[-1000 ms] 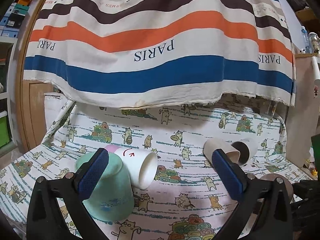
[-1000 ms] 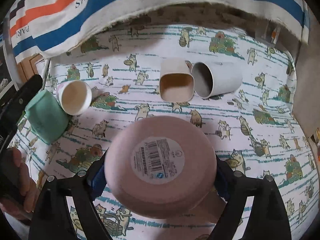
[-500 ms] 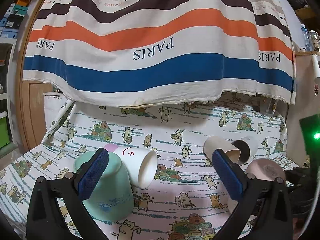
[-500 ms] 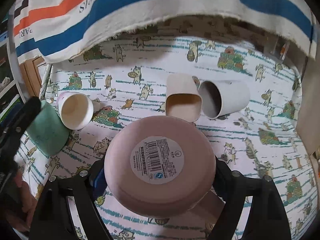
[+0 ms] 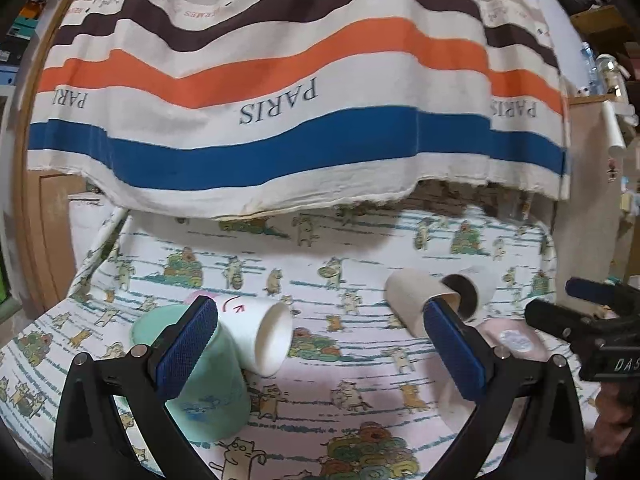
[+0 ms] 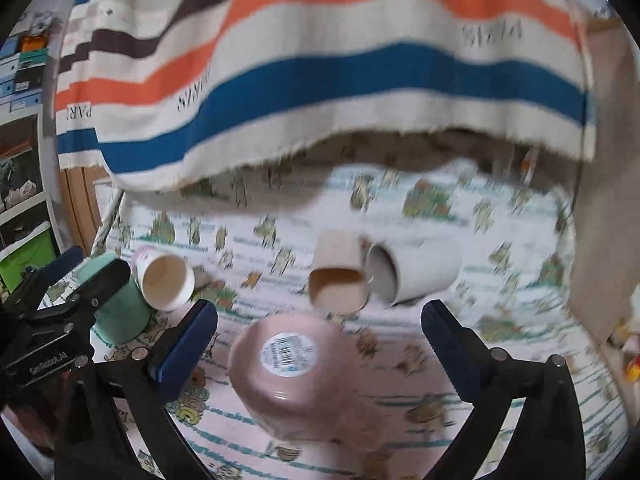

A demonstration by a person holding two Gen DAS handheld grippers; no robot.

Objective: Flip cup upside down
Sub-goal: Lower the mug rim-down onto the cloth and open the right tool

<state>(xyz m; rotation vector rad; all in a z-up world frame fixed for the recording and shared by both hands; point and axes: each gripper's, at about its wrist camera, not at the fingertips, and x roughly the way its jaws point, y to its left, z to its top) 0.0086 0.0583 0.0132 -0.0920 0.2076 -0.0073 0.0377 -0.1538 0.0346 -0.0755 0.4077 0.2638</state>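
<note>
Where right gripper (image 6: 320,344) clamped, pink cup (image 6: 290,372) freed

Open cloth (image 6: 460,364) right of pink cup (image 6: 292,372); beige cup (image 6: 340,280) crowds behind

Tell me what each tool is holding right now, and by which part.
Nothing is held. The right tool is open, its fingers clear of the pink cup standing upside down on the cloth. The left tool is open and empty too.

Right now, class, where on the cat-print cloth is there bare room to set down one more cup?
Free: the middle strip between the white cup and the tan cup. Crowded: the left, where the green cup touches the white cup, and the right around the pink cup.
</note>
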